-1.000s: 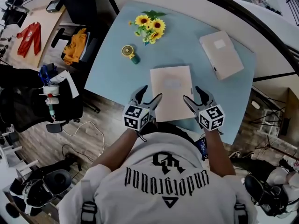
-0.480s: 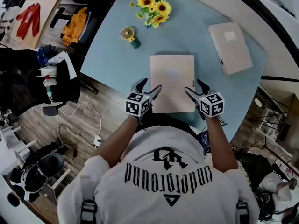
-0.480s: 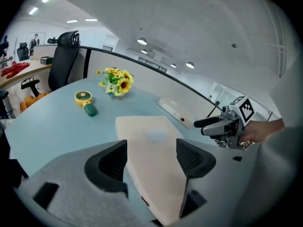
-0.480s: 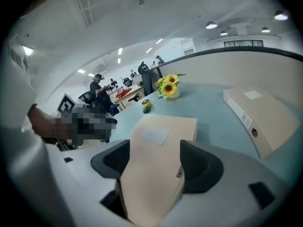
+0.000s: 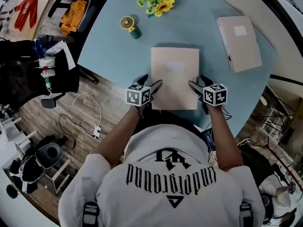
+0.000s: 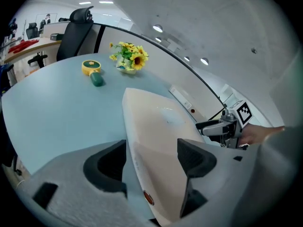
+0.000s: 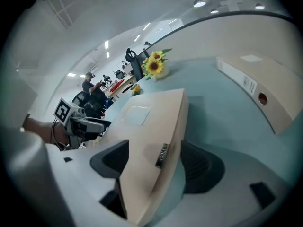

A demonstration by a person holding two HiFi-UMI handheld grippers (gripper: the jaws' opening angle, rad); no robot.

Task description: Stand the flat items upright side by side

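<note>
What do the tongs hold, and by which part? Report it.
Nothing yet. Both have just been opening: the left tongs straddle the left edge of the folder, the right tongs its right edge, pads not pressing.

tilts left gripper (image 5: 151, 81) and right gripper (image 5: 197, 81) downward; has just been opening both jaws, loose astride folder (image 5: 174, 77) edges.

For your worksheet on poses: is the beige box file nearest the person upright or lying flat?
Lying flat: the box file shows its broad labelled face upward.
</note>
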